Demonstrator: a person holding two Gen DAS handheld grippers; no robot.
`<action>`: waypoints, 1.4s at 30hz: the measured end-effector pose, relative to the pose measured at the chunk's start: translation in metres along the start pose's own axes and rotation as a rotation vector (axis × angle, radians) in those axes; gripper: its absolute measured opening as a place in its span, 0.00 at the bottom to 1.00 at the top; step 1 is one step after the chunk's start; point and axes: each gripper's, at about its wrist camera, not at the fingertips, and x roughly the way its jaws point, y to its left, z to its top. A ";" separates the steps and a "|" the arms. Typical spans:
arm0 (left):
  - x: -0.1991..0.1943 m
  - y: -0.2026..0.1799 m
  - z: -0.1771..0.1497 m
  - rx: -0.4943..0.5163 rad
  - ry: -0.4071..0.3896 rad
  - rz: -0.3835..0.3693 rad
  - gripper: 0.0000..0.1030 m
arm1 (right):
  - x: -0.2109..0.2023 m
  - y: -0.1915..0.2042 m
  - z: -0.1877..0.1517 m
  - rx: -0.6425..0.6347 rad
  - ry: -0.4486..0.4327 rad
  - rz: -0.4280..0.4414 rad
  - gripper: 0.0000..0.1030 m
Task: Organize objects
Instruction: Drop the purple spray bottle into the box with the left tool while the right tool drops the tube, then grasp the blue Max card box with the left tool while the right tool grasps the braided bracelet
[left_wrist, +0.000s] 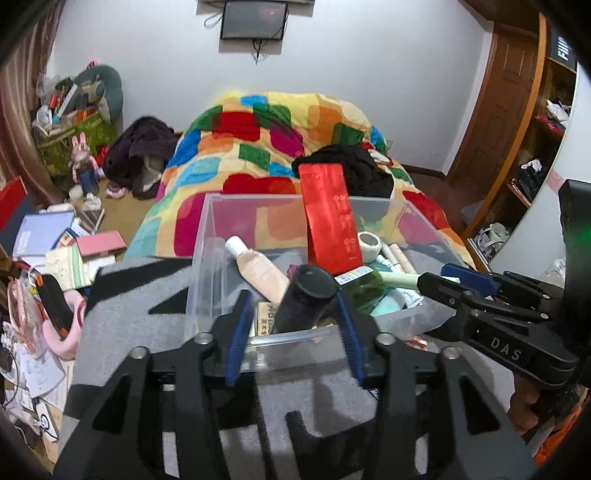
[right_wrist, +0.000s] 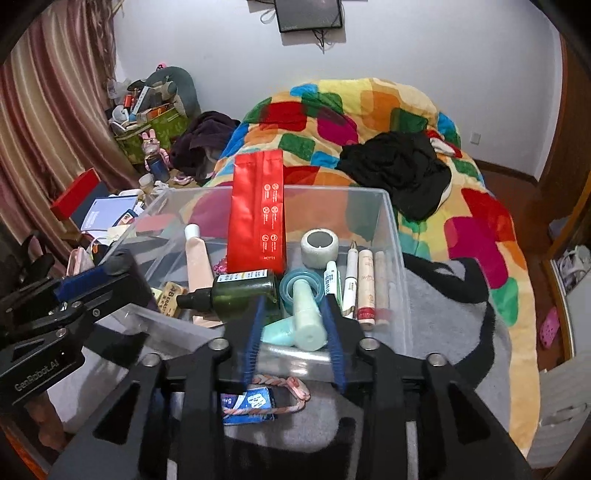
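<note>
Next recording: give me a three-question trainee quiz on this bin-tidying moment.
1. True or false: the red foil pouch stands upright inside the clear plastic bin.
2. Which item lies between the open jaws of the right gripper? A: pale green tube. B: white tape roll. C: peach bottle.
3. Name the surface under the bin.
Key: 1 true; 2 A; 3 the grey and black blanket.

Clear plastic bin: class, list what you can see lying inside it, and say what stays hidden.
Inside the clear plastic bin: a red pouch standing upright, a peach tube, a dark green bottle, a tape roll, a mint tube and pens. Whatever lies beneath this pile is covered.
</note>
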 end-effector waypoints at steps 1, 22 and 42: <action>-0.004 -0.002 0.000 0.008 -0.012 0.003 0.53 | -0.004 0.000 0.000 -0.005 -0.010 -0.003 0.40; 0.007 -0.013 -0.061 0.067 0.129 -0.032 0.71 | -0.007 -0.014 -0.053 -0.020 0.077 0.036 0.59; 0.040 -0.066 -0.062 0.245 0.248 -0.095 0.71 | 0.005 -0.046 -0.072 0.088 0.135 -0.013 0.11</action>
